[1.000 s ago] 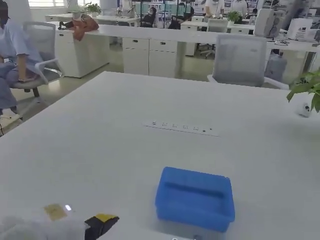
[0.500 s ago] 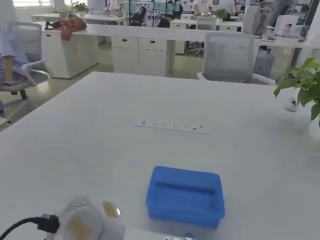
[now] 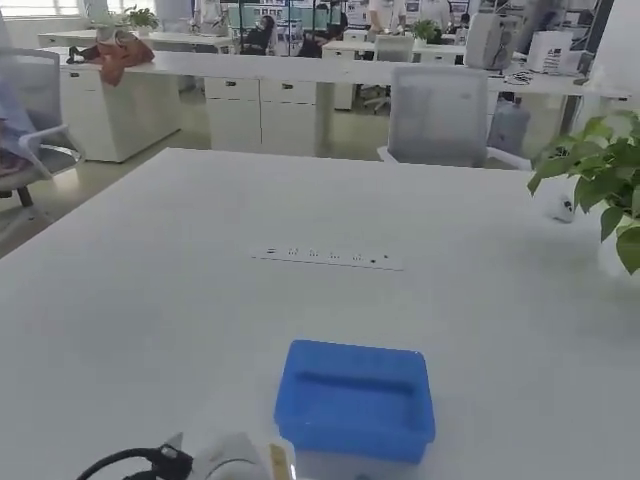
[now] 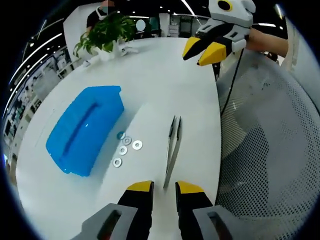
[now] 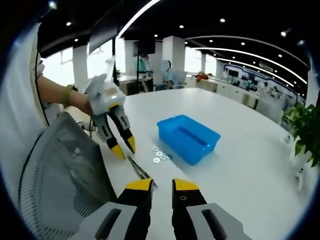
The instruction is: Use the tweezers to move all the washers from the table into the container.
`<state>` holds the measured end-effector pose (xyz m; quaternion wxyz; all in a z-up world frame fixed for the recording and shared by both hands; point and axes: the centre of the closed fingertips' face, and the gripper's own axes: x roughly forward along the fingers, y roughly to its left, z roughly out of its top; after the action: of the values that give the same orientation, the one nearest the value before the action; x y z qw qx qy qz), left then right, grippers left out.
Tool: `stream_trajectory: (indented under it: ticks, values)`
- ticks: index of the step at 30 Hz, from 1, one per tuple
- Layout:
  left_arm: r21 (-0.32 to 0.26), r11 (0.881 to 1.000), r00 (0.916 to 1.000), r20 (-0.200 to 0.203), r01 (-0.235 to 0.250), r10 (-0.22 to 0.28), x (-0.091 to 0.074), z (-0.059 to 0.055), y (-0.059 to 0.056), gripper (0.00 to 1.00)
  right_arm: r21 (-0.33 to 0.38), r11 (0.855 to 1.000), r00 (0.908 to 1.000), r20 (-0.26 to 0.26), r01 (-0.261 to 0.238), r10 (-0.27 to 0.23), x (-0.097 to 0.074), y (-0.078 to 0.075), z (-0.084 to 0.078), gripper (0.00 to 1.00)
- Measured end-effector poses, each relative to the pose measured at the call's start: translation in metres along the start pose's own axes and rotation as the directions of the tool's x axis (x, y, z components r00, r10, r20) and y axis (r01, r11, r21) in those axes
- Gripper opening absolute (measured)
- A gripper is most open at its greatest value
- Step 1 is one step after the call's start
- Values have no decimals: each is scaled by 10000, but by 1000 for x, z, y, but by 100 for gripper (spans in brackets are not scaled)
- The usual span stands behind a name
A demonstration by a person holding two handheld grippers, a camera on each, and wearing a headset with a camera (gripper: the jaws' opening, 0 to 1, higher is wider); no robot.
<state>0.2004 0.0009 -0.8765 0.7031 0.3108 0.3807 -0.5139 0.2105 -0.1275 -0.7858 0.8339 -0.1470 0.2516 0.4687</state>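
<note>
The tweezers (image 4: 172,150), slim and silver, lay flat straight ahead of the left gripper (image 4: 164,192), near end just past its tips, long axis running away from it. A loose cluster of small silver washers (image 4: 127,148) lay flat ahead and left of that gripper, between the tweezers and the blue, open-topped rectangular container (image 4: 85,129). From the right gripper (image 5: 161,187), the tweezers lay just beyond its tips, washers farther, container beyond.
</note>
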Motion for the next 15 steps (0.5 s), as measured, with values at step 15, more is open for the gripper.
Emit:
stream_trajectory:
  ticks: [15]
  values:
    - [1087,9940,9997,-188,151,-131,6,5,0,0,12,9916,9896,-631,-1296,1295,30,14,-6,8]
